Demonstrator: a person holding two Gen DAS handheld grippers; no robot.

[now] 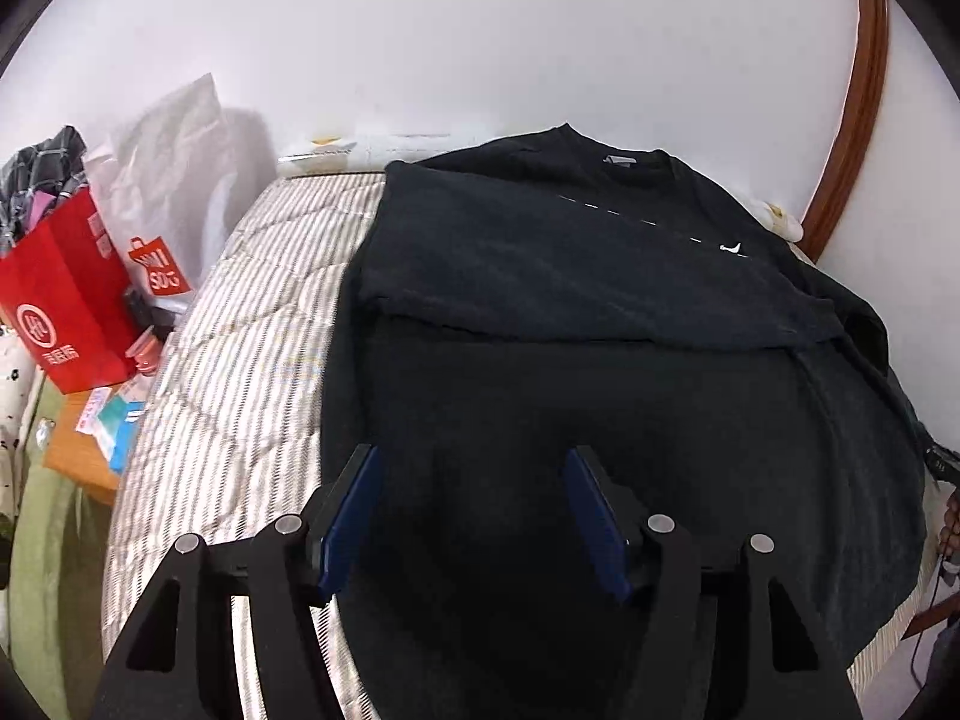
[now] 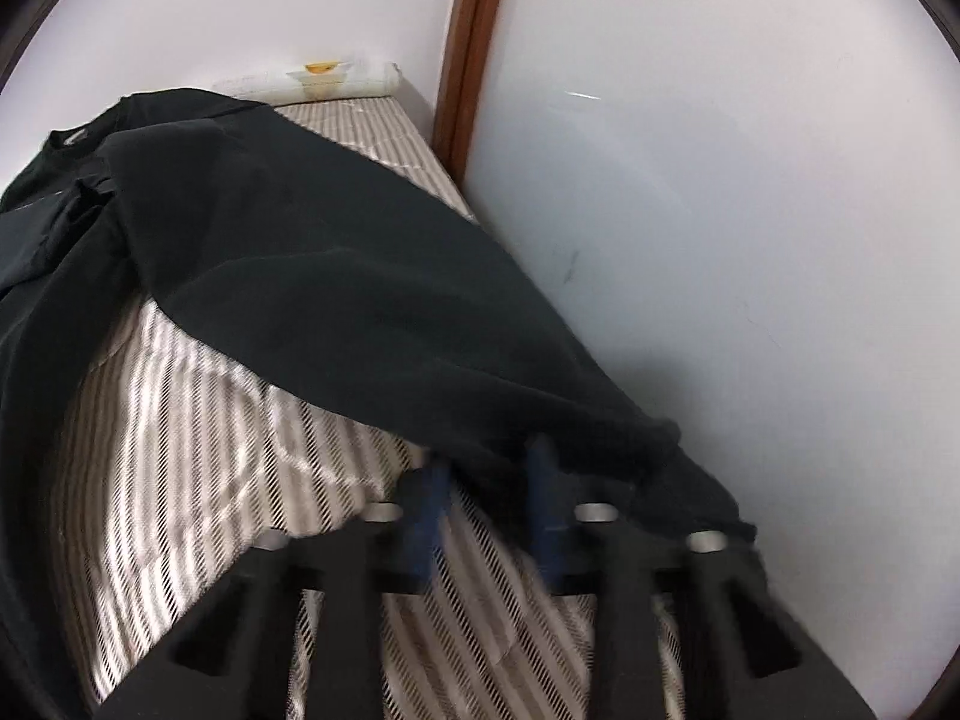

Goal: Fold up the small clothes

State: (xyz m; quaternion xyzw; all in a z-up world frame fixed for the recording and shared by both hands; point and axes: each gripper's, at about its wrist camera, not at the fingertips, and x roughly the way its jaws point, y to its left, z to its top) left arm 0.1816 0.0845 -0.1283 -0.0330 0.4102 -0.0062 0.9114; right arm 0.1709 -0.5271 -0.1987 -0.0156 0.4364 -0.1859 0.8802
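A black t-shirt lies on a striped mattress, collar toward the far wall, its left side folded over the body. My left gripper is open and empty just above the shirt's lower part. In the right wrist view my right gripper has its blue fingers partly closed around the edge of the black t-shirt and lifts that side off the mattress. The view is blurred, and cloth hides the fingertips.
A red paper bag and a white plastic bag stand left of the bed, with small items on an orange surface. A white wall and a brown door frame border the bed's right side.
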